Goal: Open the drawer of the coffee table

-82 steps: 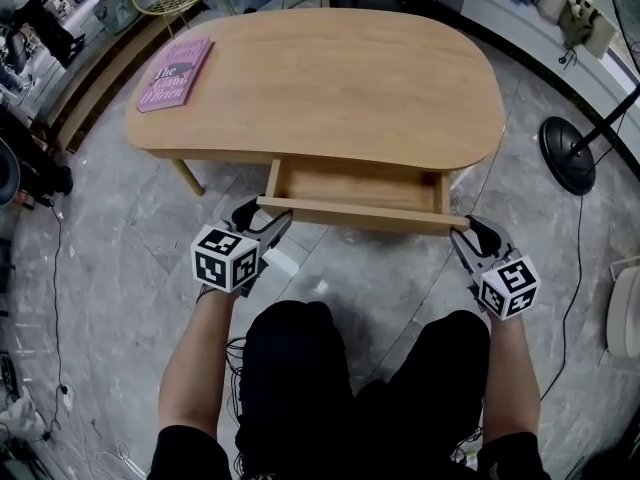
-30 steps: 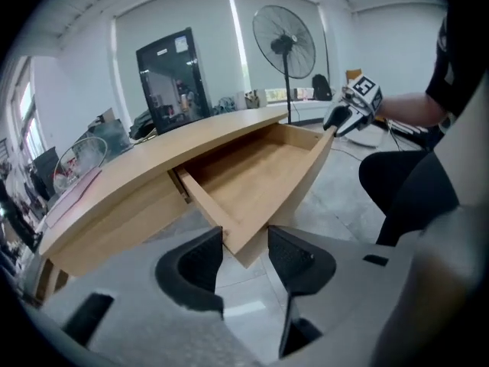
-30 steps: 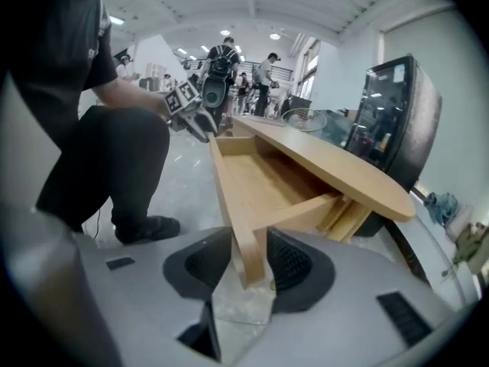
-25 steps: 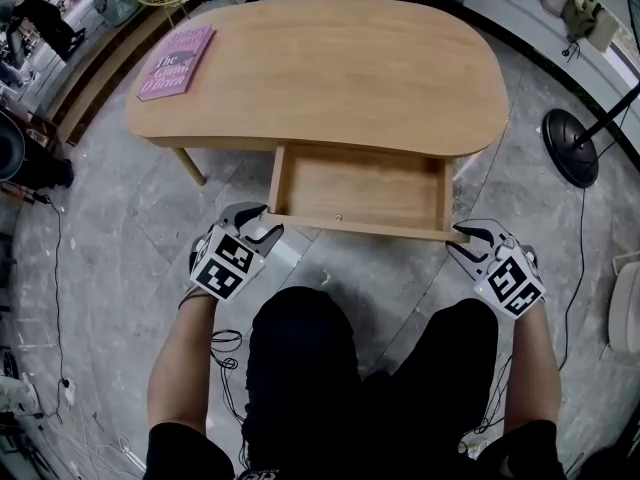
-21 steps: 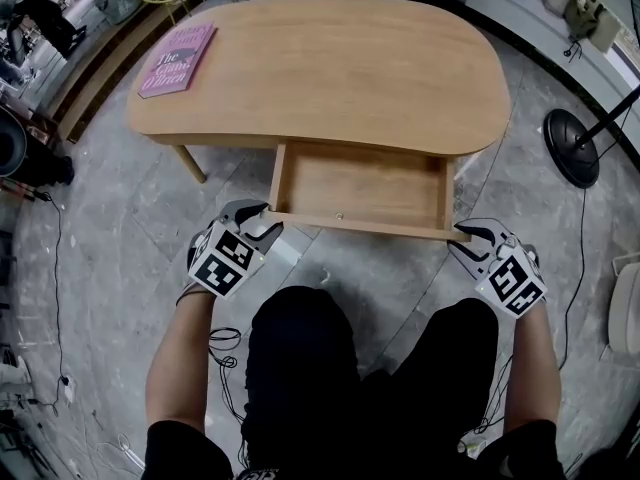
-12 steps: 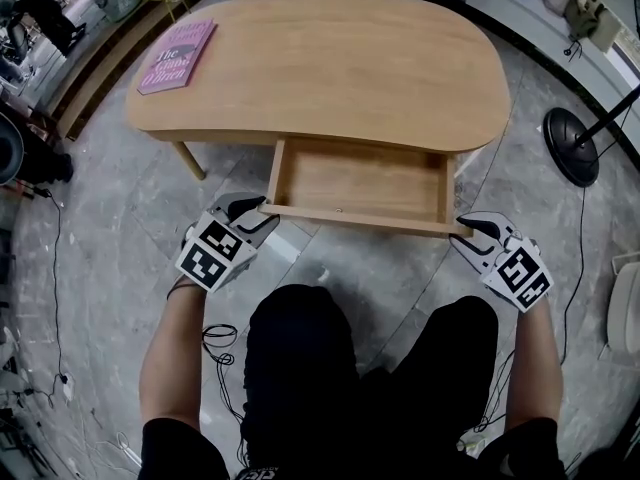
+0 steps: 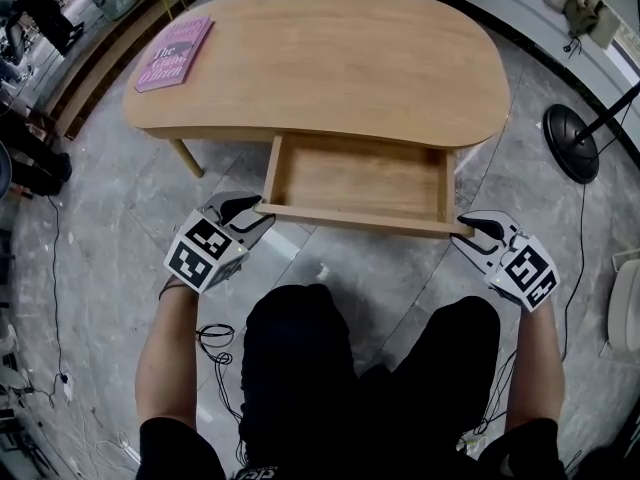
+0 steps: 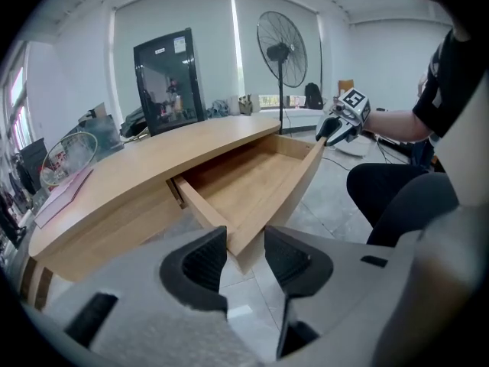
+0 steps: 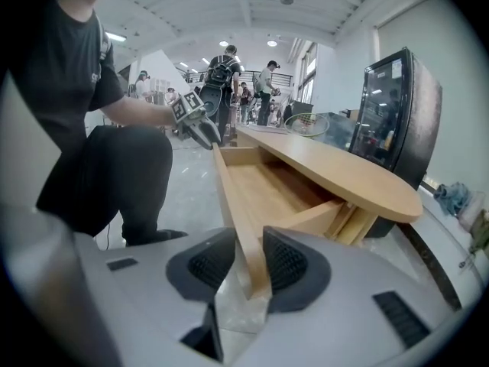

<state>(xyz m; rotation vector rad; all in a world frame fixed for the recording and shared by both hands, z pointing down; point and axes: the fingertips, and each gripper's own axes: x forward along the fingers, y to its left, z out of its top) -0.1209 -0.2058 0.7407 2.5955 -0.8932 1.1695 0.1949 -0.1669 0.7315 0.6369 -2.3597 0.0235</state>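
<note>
Nearest you, your left gripper [image 7: 255, 211] sits at the left corner of the drawer [image 7: 360, 218] front. Its fingers have just been closing, and the left gripper view shows that corner between them, so I judge them clenched on it. Your right gripper [image 7: 468, 230] is at the opposite, right end of the same front panel, and its fingers grasp the board edge firmly, one pad on each face. Between your two hands the drawer stands pulled well out toward you, on the near side of the counter [image 7: 330, 63]. Its whole wooden floor and both side walls show, and nothing lies inside. Only its far end stays tucked under the counter's edge. From this, the opening looks to me as good as done. What is left is at most a little more travel, if the runners allow it, and then letting go with both hands. Farther off, a pink book [image 7: 172, 53] lies on the counter's far left corner, well apart from the drawer.
</note>
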